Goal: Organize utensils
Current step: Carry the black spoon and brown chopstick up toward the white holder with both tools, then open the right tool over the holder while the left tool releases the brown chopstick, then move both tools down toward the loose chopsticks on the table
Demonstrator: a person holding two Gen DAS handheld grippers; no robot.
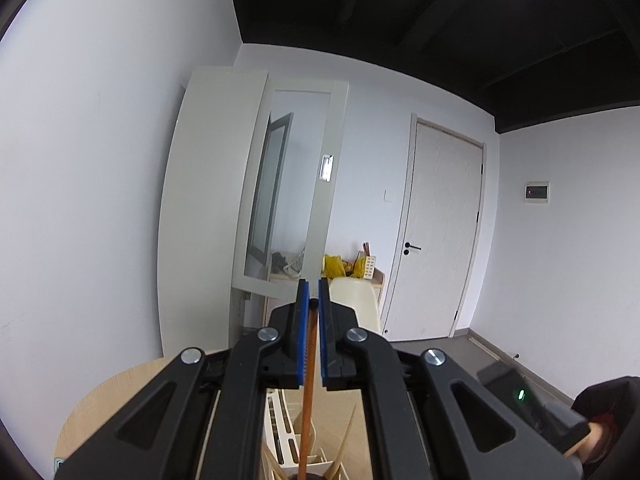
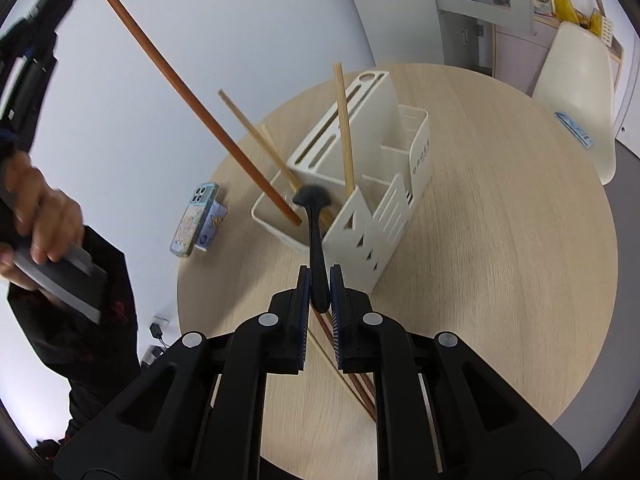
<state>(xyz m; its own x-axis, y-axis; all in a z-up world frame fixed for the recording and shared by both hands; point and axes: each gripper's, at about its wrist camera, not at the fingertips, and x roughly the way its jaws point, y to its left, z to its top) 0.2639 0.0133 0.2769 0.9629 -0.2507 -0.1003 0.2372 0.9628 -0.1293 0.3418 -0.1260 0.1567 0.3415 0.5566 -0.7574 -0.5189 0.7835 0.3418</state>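
A white utensil holder (image 2: 400, 168) stands on the round wooden table (image 2: 500, 260). Several pale wooden chopsticks (image 2: 345, 128) lean in its near compartment. My left gripper (image 1: 313, 292) is shut on a reddish-brown chopstick (image 1: 308, 400); in the right wrist view the chopstick (image 2: 192, 100) slants from the gripper at top left down into that compartment. My right gripper (image 2: 319, 280) is shut on a black-handled utensil (image 2: 316, 232) whose far end is over the same compartment. More brown chopsticks (image 2: 360, 384) lie on the table under my right gripper.
A phone in a patterned case (image 2: 195, 220) and a small card lie on the table's left edge. A cream chair (image 2: 576, 92) stands behind the table. A cabinet with yellow bags (image 1: 336, 266) and a closed door (image 1: 436, 236) are at the back.
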